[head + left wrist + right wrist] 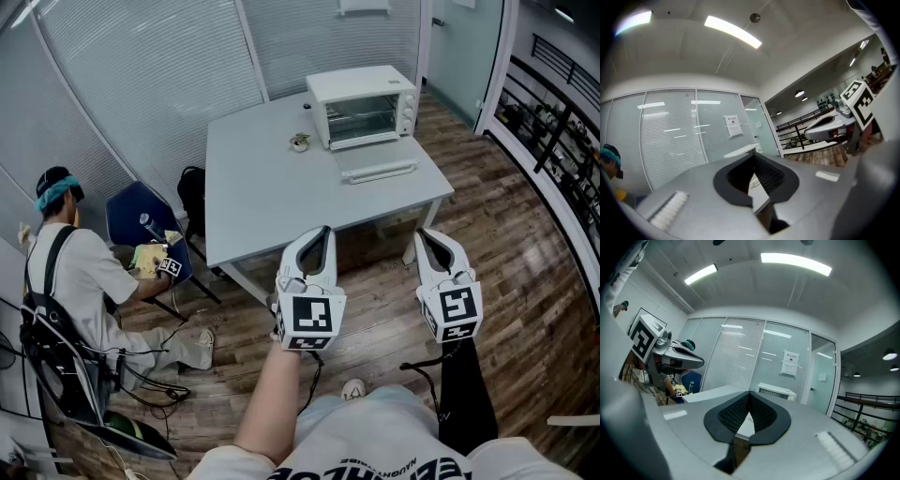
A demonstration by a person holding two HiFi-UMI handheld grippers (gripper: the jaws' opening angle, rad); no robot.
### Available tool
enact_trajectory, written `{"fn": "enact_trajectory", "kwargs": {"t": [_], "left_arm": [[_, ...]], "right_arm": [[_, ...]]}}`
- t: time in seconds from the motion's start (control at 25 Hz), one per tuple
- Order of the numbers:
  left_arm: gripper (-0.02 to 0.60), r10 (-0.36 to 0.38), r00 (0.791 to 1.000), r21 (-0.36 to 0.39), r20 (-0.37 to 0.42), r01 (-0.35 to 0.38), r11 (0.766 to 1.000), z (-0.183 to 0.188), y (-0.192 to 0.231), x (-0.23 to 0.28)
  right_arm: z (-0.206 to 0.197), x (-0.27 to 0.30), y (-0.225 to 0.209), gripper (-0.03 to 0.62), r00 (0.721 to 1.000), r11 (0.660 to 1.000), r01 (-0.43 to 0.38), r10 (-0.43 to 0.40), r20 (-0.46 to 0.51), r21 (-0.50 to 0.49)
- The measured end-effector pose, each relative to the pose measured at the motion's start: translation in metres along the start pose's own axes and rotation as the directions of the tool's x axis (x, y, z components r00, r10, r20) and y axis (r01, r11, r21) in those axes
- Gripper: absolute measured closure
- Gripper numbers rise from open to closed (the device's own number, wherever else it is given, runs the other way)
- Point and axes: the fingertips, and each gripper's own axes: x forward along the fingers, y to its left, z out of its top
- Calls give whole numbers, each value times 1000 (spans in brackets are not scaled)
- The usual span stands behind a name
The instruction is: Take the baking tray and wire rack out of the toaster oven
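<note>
Left gripper (324, 232) and right gripper (422, 236) have closed, empty fingers; toaster oven (364, 105) interior is indistinct.

floor: wood planks (525, 281) | table (272, 197): grey | walls (150, 75): glass with blinds | ceiling: strip lights (796, 258)

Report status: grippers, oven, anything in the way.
Both shut and empty: left gripper, right gripper, short of the table. The toaster oven at table's far side, untouched; inside too small to tell. A small object beside it, not blocking.
</note>
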Motion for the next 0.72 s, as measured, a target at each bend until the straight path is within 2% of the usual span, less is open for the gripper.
{"fn": "enact_trajectory", "kwargs": {"t": [0.44, 0.72], "left_arm": [[523, 3, 1000, -14, -8, -3, 1000, -11, -13, -17], [523, 10, 1000, -37, -11, -10, 999, -18, -12, -10]], "right_arm": [[-3, -16, 8, 592, 1000, 1000, -8, 8, 13, 0], [-7, -8, 8, 592, 999, 1000, -17, 17, 31, 23]]}}
